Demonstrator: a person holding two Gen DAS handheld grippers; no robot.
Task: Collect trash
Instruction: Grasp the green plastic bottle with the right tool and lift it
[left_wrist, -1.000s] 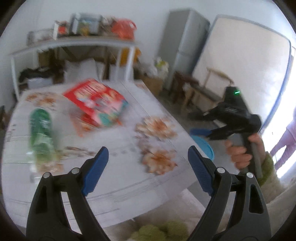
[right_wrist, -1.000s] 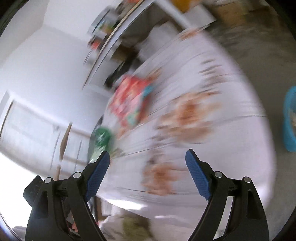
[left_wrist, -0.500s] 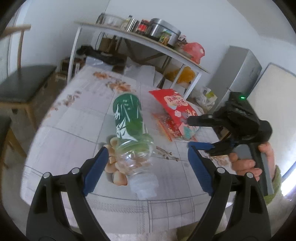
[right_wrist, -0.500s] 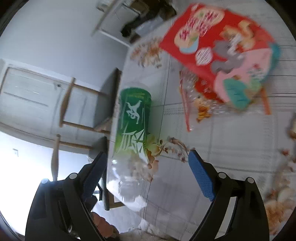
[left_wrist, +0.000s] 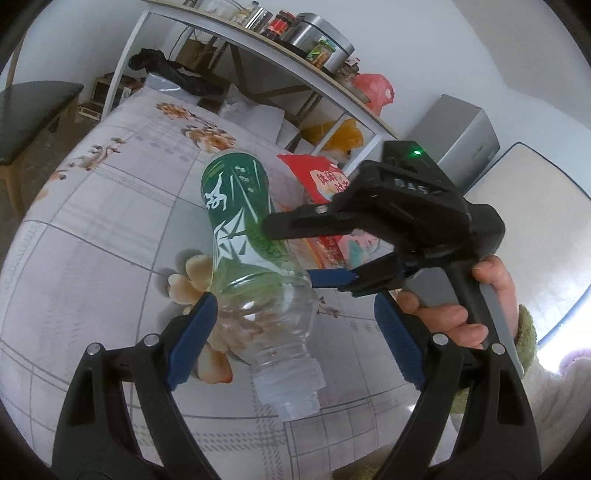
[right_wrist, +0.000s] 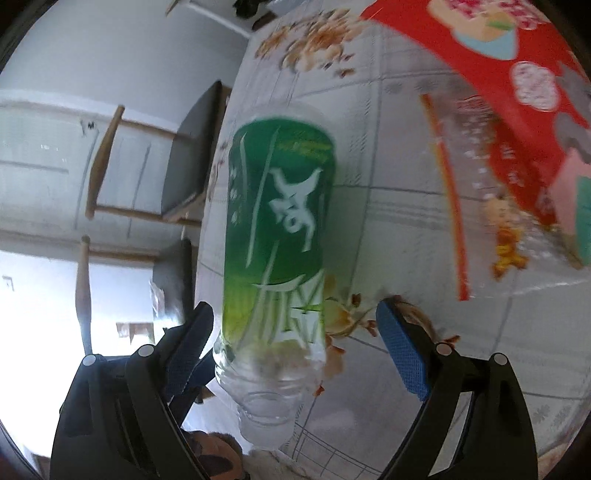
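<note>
Empty clear plastic bottle with green label (left_wrist: 243, 236) lies on its side on the floral-cloth worktop (left_wrist: 92, 229), neck toward the person, so both left tongs (left_wrist: 295, 339) and right tongs (right_wrist: 295, 347), spread wide and pinching nothing, straddle it for pickup; red snack bag (right_wrist: 498, 74) lies just beyond.

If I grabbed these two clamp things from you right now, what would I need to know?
Left hand-held gripper: open, the clear neck end of the green-labelled plastic bottle between its blue pads, not squeezed.
Right hand-held gripper: open, its jaws having just been opening, straddling the same bottle near its shoulder.
The bottle lies on its side on the floral-print tablecloth, cap off. Beside it lie a red snack bag and a clear wrapper with a red strip.
Done: nothing picked up yet.
Left: close on the bottle, then collect the bag and wrapper.
</note>
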